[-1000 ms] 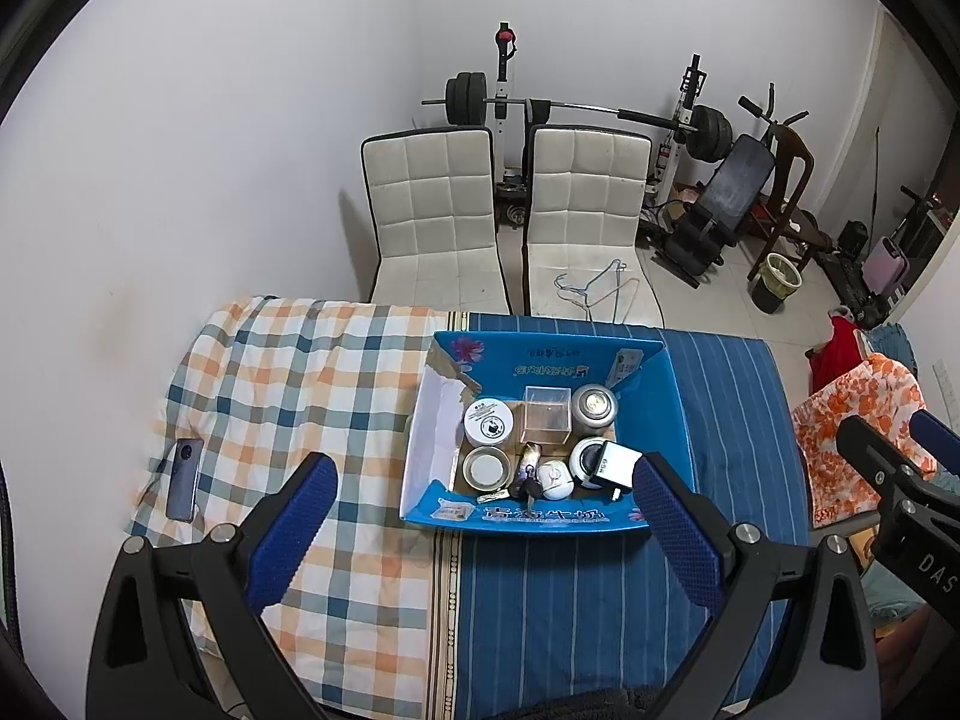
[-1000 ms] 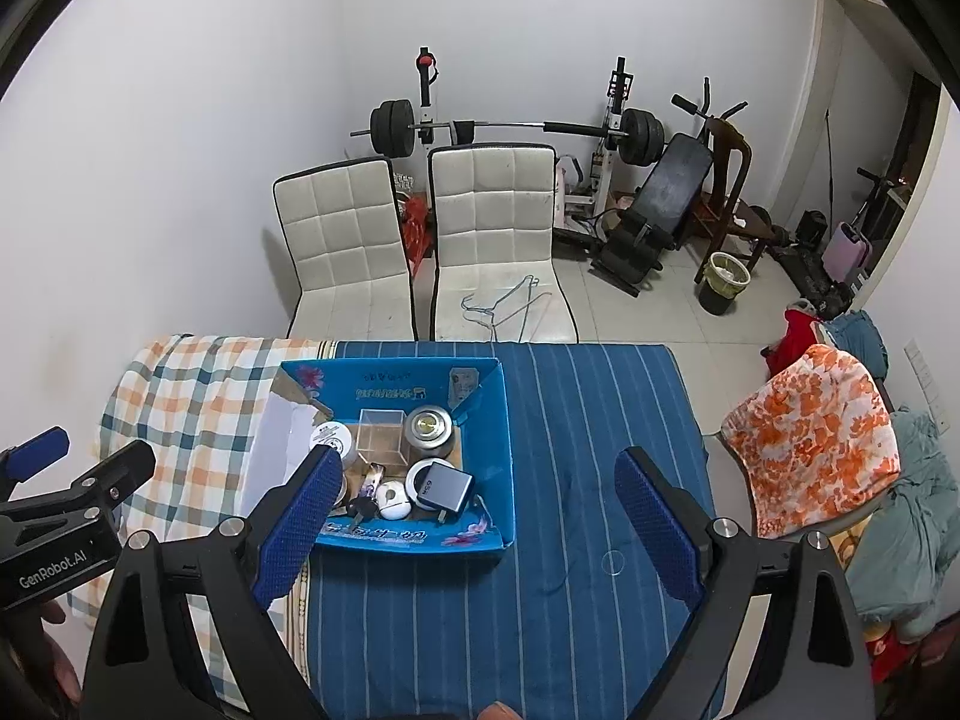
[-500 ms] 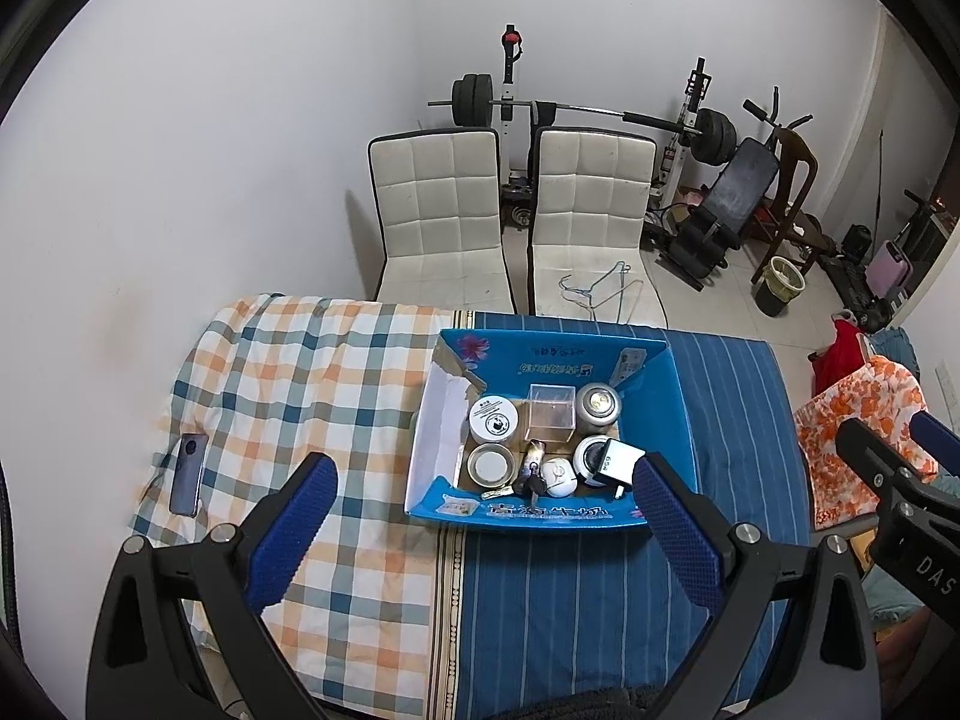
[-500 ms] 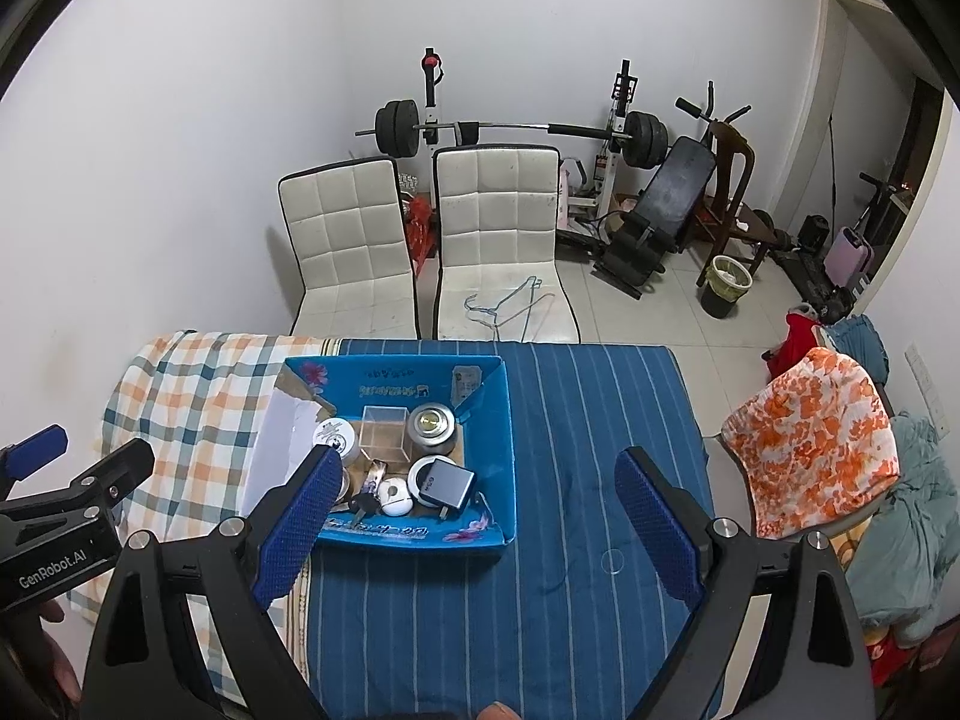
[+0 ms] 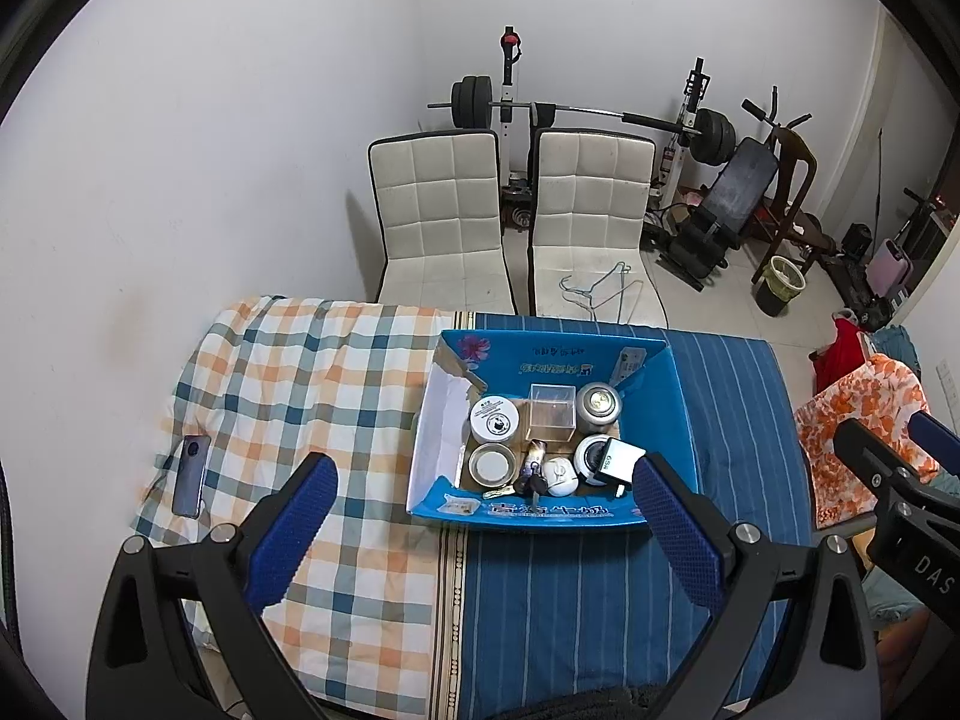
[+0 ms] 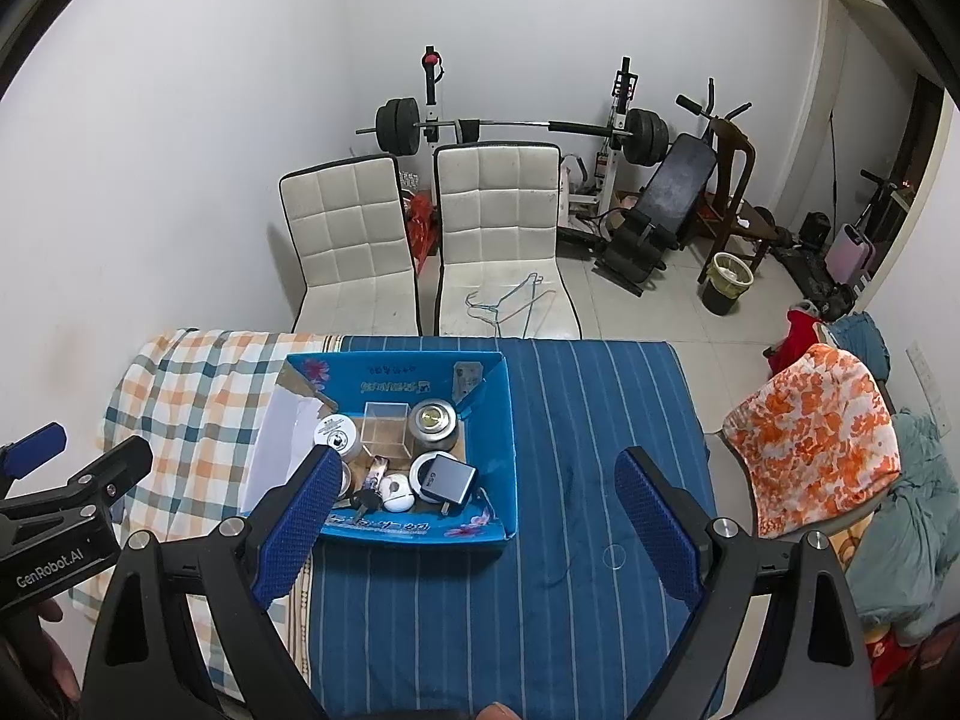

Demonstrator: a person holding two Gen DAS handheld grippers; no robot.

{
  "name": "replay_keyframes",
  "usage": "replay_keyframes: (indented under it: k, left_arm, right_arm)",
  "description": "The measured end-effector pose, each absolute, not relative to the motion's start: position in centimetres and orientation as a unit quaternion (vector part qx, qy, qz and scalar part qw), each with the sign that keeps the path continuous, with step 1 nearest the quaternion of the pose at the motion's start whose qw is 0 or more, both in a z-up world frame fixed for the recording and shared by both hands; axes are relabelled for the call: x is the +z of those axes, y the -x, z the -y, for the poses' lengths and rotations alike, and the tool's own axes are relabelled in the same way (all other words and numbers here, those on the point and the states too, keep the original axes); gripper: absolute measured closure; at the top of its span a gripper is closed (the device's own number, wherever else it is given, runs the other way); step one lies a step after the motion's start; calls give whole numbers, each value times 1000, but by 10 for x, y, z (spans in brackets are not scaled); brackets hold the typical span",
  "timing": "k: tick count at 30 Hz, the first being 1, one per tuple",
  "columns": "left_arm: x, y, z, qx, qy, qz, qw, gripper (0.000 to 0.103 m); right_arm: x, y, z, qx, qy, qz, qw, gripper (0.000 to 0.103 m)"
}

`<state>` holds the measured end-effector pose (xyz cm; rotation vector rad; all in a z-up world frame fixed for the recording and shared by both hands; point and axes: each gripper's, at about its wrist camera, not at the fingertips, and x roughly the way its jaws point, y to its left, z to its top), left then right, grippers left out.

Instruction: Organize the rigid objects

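Both tools hang above a desk covered by a plaid cloth [image 5: 312, 372] on the left of the frame and a blue striped cloth [image 6: 588, 420] on the right. The left tool [image 5: 480, 528] has its blue-padded fingers spread wide with nothing between them, and the right tool [image 6: 474, 522] is likewise wide open and holds nothing. At the middle of both views sits a blue cardboard box [image 5: 672, 414], straddling the seam where the two cloths meet. Inside it, along the far row, stand a white round tin [image 5: 494, 418], a clear plastic cube [image 5: 551, 411] and a silver can [image 5: 598, 405]; along the near row lie an open round tin [image 5: 492, 463], what looks like a bunch of keys [image 5: 533, 474], though it is too small to be sure, a white egg-shaped piece [image 5: 559, 476], and a grey plug adapter [image 6: 449, 478] lying on a white ring-shaped thing [image 6: 421, 468]. A dark phone [image 5: 192, 475] lies on the plaid cloth at the left edge, well apart from the box. Beyond the desk stand two white padded chairs [image 5: 441, 222], one bearing wire hangers [image 6: 510, 300], with a barbell rack [image 6: 516, 126] against the wall.
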<state>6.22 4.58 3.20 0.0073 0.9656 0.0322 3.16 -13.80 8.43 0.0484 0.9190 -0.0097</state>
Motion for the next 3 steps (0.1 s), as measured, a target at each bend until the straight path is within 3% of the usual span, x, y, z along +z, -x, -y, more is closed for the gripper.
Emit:
replay_keyframes:
  k: [3]
  left_arm:
    - [34, -60, -49, 15, -3, -460, 888, 2]
  right_arm:
    - [85, -31, 138, -4, -24, -445, 895, 9]
